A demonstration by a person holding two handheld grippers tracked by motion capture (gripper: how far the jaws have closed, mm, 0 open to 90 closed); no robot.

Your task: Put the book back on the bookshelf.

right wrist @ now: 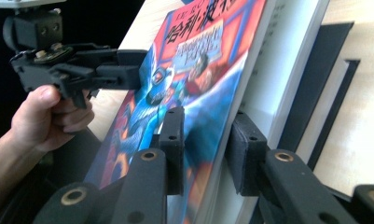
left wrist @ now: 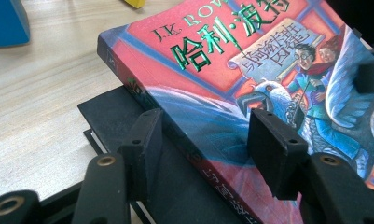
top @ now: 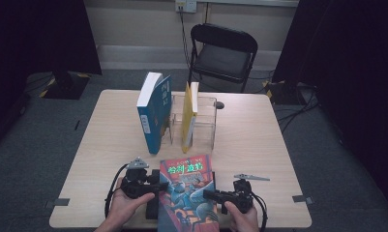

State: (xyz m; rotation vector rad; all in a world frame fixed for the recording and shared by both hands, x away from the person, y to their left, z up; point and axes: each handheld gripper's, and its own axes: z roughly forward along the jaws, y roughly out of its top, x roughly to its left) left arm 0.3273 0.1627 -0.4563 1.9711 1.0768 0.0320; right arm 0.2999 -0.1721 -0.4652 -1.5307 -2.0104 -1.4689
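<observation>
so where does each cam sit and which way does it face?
High view: above the person's side, facing forward and down on the table; forearms, both hands.
Left gripper view: on the left gripper, along its jaws straddling the colourful book at its spine.
Right gripper view: on the right gripper, jaws on the book's page edge; left hand beyond.
Shared: the book.
</observation>
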